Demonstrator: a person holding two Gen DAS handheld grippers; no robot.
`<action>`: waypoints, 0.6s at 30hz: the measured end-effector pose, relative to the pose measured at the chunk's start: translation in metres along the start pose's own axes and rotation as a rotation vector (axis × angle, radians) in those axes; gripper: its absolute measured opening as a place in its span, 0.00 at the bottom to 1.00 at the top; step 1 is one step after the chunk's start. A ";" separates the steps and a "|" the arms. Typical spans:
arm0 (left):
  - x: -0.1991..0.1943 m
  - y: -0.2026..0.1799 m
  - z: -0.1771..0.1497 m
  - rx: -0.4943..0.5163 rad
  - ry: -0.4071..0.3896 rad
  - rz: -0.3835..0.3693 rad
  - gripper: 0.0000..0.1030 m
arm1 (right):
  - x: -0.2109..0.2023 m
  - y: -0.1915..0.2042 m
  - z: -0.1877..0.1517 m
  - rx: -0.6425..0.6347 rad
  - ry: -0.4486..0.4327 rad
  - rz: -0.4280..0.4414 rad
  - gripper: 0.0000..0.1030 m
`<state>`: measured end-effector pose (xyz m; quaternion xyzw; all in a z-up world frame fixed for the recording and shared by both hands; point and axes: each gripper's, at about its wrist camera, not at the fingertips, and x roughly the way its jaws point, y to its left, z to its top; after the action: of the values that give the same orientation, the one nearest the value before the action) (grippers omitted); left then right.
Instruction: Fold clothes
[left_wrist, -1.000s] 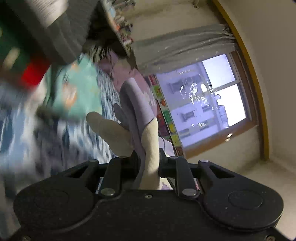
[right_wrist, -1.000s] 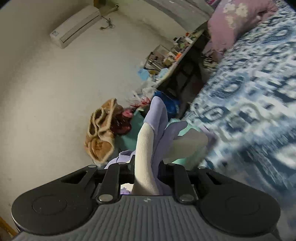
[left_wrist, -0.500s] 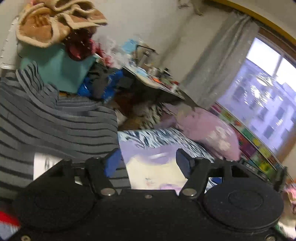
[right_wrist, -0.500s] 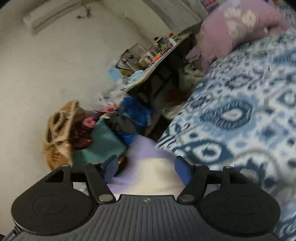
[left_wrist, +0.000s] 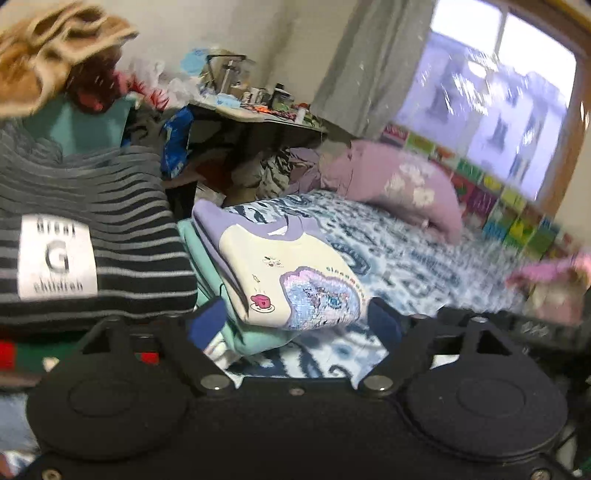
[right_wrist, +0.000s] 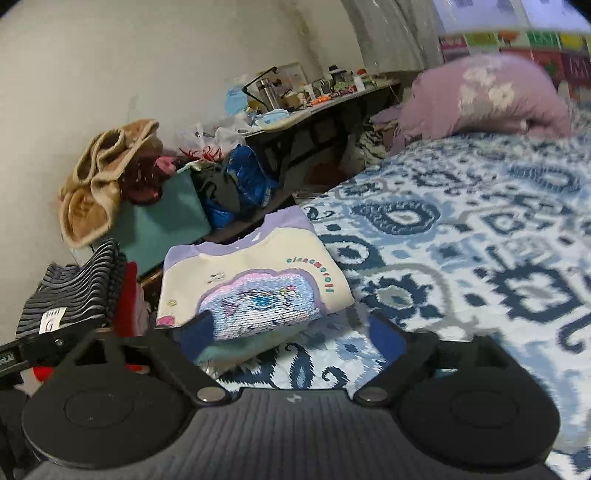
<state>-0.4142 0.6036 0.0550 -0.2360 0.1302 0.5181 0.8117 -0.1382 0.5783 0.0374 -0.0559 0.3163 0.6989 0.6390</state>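
A folded cream and lilac sweatshirt (left_wrist: 280, 266) with a sequin picture lies on top of a folded teal garment (left_wrist: 255, 338) near the edge of the blue patterned bed (left_wrist: 406, 254). In the right wrist view the same sweatshirt (right_wrist: 255, 280) sits just beyond the fingers. My left gripper (left_wrist: 295, 321) is open and empty, just short of the pile. My right gripper (right_wrist: 291, 332) is open too, nothing between its blue pads. To the left is a folded dark striped jumper (left_wrist: 110, 229) with a white label, on a stack of other clothes.
A purple pillow (right_wrist: 484, 99) lies at the head of the bed. A cluttered desk (right_wrist: 317, 103) stands against the wall. A teal box (right_wrist: 162, 221) with a brown blanket (right_wrist: 107, 173) and bags stands beside the bed. A pink garment (left_wrist: 546, 284) lies at right.
A second ago both grippers were shut on the cream and lilac garment. They let go of it onto the pile, opened, and have drawn back from it.
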 end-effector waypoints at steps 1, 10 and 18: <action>-0.002 -0.004 0.004 0.035 0.006 0.020 0.93 | -0.007 0.006 0.002 -0.015 0.000 -0.010 0.98; -0.005 -0.037 0.023 0.227 0.050 0.213 1.00 | -0.019 0.049 0.022 -0.118 0.084 -0.206 1.00; -0.006 -0.044 0.030 0.257 0.093 0.277 1.00 | -0.017 0.067 0.012 -0.117 0.134 -0.243 1.00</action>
<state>-0.3783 0.5989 0.0939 -0.1337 0.2641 0.5926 0.7491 -0.1930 0.5714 0.0797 -0.1776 0.3077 0.6283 0.6921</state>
